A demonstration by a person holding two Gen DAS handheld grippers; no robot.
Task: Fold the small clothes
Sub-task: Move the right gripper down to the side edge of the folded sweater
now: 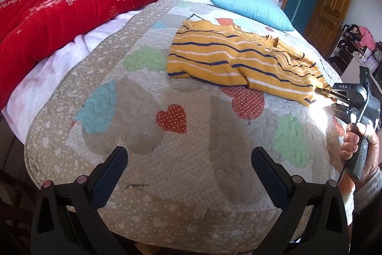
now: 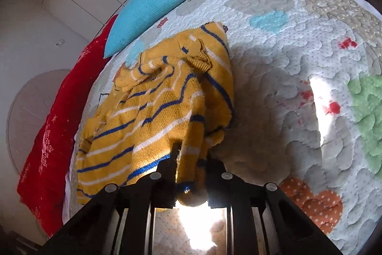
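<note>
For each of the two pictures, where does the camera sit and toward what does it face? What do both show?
Left wrist: sits on the left hand-held gripper, open above the quilt; faces the striped sweater; shows the right hand.
Right wrist: sits on the right hand-held gripper, shut on the sweater's edge; faces along the bed.
Shared: sweater, quilt, blue pillow, red blanket.

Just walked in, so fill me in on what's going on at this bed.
A person is folding a small yellow striped sweater on the quilted bedspread. The right gripper is shut on one end of the sweater, which lies crumpled and not yet folded. The left gripper hangs open over bare quilt, apart from the sweater. A blue pillow and red blanket lie further back.
</note>
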